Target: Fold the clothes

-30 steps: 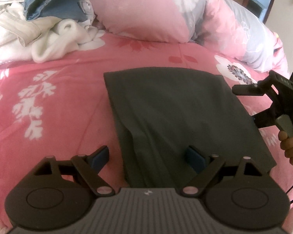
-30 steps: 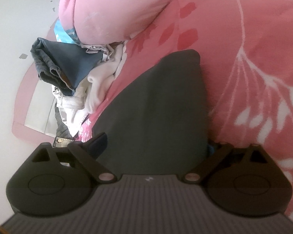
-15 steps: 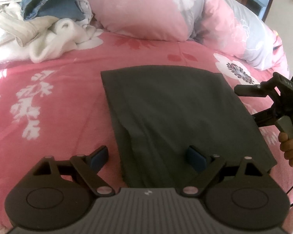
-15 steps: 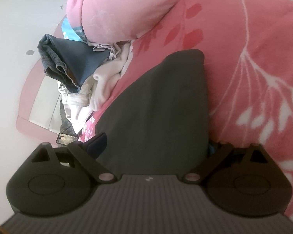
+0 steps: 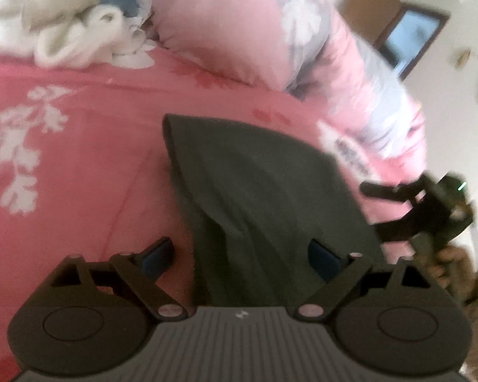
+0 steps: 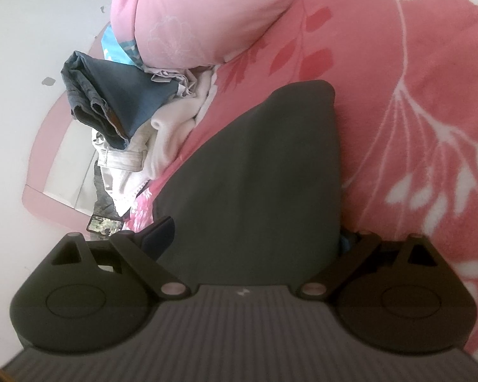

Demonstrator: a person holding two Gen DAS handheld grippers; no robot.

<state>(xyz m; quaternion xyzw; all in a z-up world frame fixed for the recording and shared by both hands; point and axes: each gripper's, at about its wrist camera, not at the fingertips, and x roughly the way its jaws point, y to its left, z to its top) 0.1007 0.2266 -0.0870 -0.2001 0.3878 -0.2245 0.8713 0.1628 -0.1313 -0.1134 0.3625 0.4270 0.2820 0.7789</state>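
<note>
A dark grey garment (image 5: 264, 197) lies folded flat on the pink flowered bedspread (image 5: 63, 165). My left gripper (image 5: 240, 248) is open over the garment's near edge. Its left finger is over bare bedspread and its right finger over the cloth. My right gripper (image 5: 374, 208) is at the garment's right edge, held by a hand (image 5: 446, 254), with its two fingers spread. In the right wrist view the garment (image 6: 255, 175) fills the gap of the open right gripper (image 6: 251, 238). The cloth's edge partly hides the right finger.
A pile of unfolded clothes (image 5: 79, 31), white, beige and blue denim, sits at the bed's far left, also visible as the pile (image 6: 121, 127). Pink pillows (image 5: 223, 31) line the head of the bed. A phone (image 6: 105, 224) lies below the pile.
The left wrist view has swung and rolled, now blurred, and the garment looks slanted in it. The right wrist view has hardly shifted. Both grippers stay open.
</note>
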